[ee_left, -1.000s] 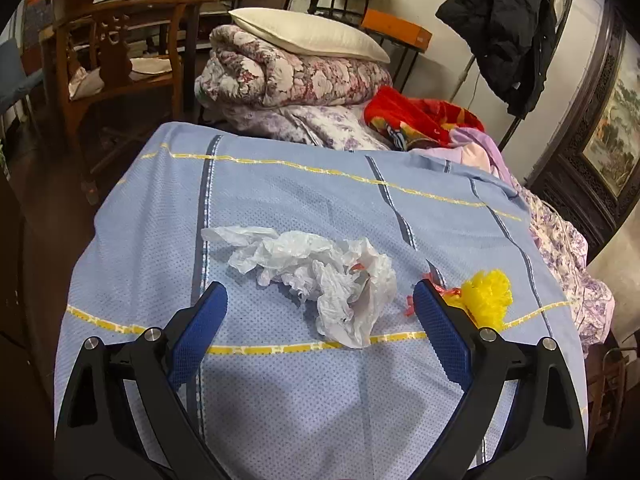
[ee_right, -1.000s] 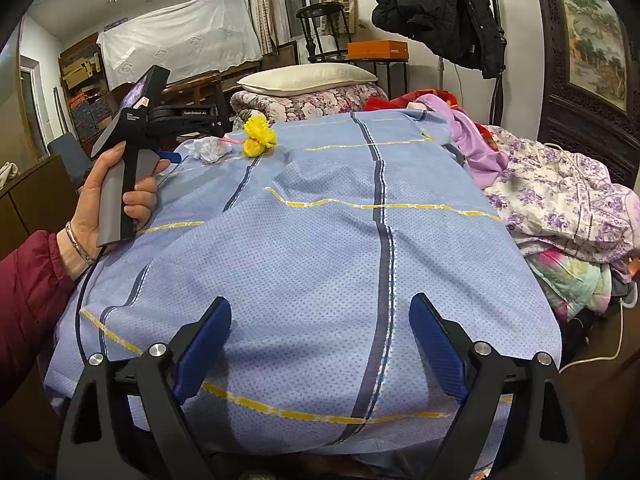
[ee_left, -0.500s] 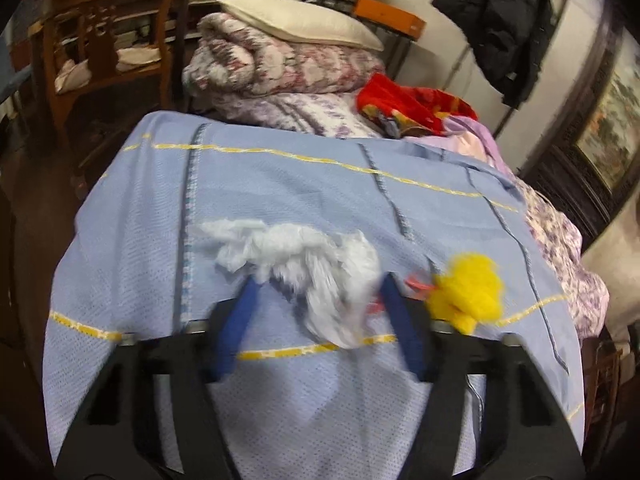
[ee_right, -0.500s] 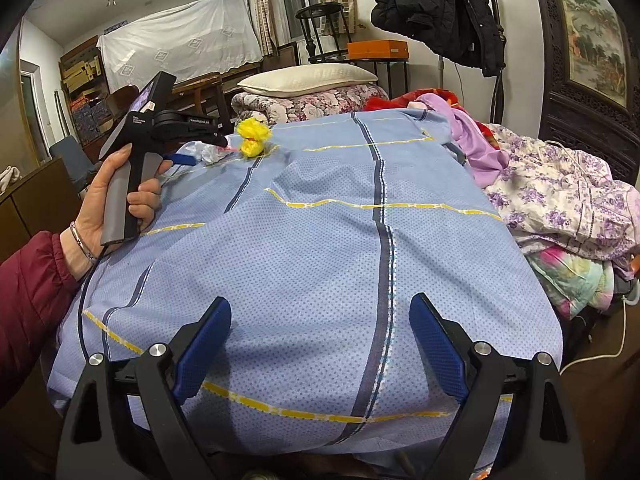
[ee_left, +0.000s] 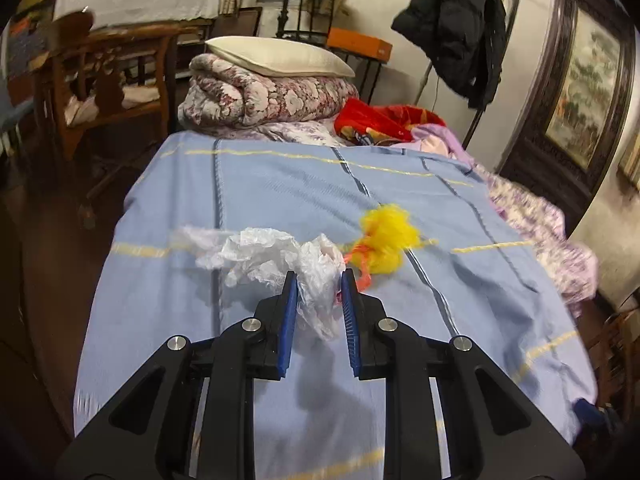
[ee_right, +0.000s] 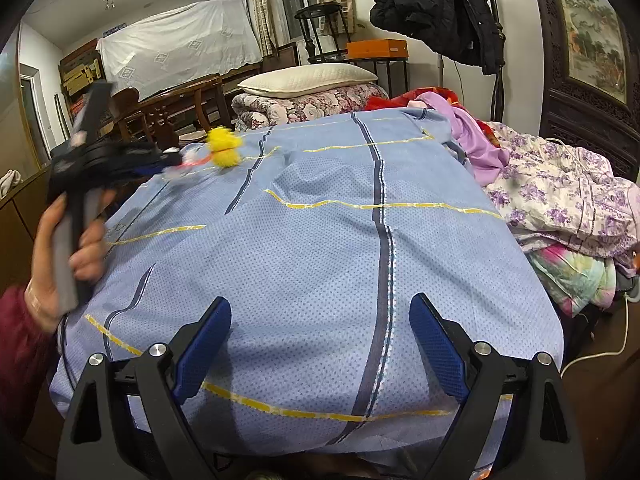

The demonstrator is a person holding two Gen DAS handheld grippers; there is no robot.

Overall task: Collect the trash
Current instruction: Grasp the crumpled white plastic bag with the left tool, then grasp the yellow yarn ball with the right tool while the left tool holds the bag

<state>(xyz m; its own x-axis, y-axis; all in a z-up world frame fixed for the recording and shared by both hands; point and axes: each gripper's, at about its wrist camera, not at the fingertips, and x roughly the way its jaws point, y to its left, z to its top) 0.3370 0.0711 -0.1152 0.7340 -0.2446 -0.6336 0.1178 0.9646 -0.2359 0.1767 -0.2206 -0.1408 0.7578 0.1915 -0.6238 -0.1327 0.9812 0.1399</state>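
A crumpled white plastic bag (ee_left: 260,252) lies on the blue striped bed sheet (ee_left: 280,184). My left gripper (ee_left: 319,280) has its jaws closing, and the blue pads pinch the bag's near end, which fills the narrow gap. A fluffy yellow piece with a red string (ee_left: 384,240) sits just right of the bag. In the right wrist view a hand (ee_right: 76,256) holds the left gripper (ee_right: 172,160) beside the yellow piece (ee_right: 225,146), both blurred. My right gripper (ee_right: 320,302) stands open over the sheet's near end (ee_right: 320,240), with nothing between its fingers.
A folded floral quilt (ee_left: 272,96) with a pillow (ee_left: 280,56) and a red blanket (ee_left: 384,120) lie at the bed's far end. Floral clothes (ee_right: 560,200) pile up on the right. A wooden chair (ee_left: 100,80) stands left; a black coat (ee_left: 452,20) hangs behind.
The left gripper's wide jaws moved forward over the white bag and narrowed onto it. The bag now sits closer to the yellow piece. The right gripper has not moved.
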